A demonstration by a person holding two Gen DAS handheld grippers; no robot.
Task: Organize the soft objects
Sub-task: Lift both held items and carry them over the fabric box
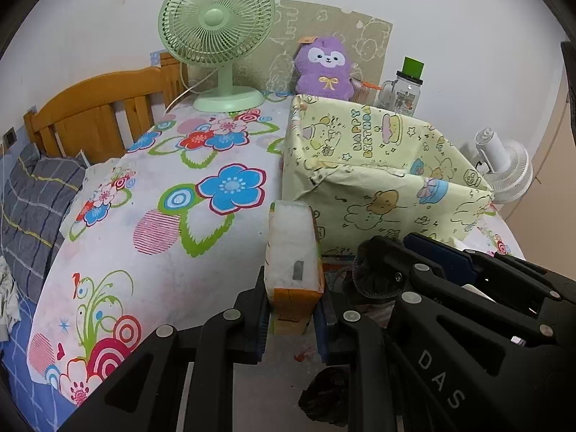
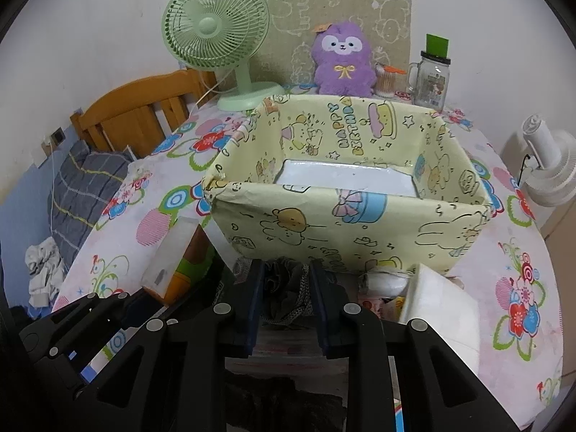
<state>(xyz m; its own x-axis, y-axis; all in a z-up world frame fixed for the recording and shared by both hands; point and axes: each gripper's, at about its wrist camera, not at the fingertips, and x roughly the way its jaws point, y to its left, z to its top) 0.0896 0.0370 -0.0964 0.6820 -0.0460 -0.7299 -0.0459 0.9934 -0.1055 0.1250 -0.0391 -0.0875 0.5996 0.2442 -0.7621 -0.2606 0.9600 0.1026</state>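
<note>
A tissue pack (image 1: 293,270), with a clear top and orange and green printed sides, is clamped between the left tongs (image 1: 293,318) at its near end. Its long axis is seen to run straight away from the left tongs, toward the yellow cartoon-printed box (image 1: 381,187), with the far end lifted and pointing at the box's near left corner. From the right wrist view the same pack (image 2: 176,262) is seen tilted, just left of the box (image 2: 345,223).

A dark knitted cloth (image 2: 288,288) is pinched between the right tongs (image 2: 286,309), bunched with no clear long axis; it is held low in front of the box's near wall. The right tongs (image 1: 381,270) are also seen from the left wrist, beside the pack.

The box is set open-topped on the table (image 1: 172,237), which is covered by a flowered cloth. Behind it a green fan (image 1: 216,36), a purple plush toy (image 1: 325,66) and a glass jar (image 1: 403,95) are stood against the wall. A white folded item (image 2: 442,309) is seen to the right of the cloth.
</note>
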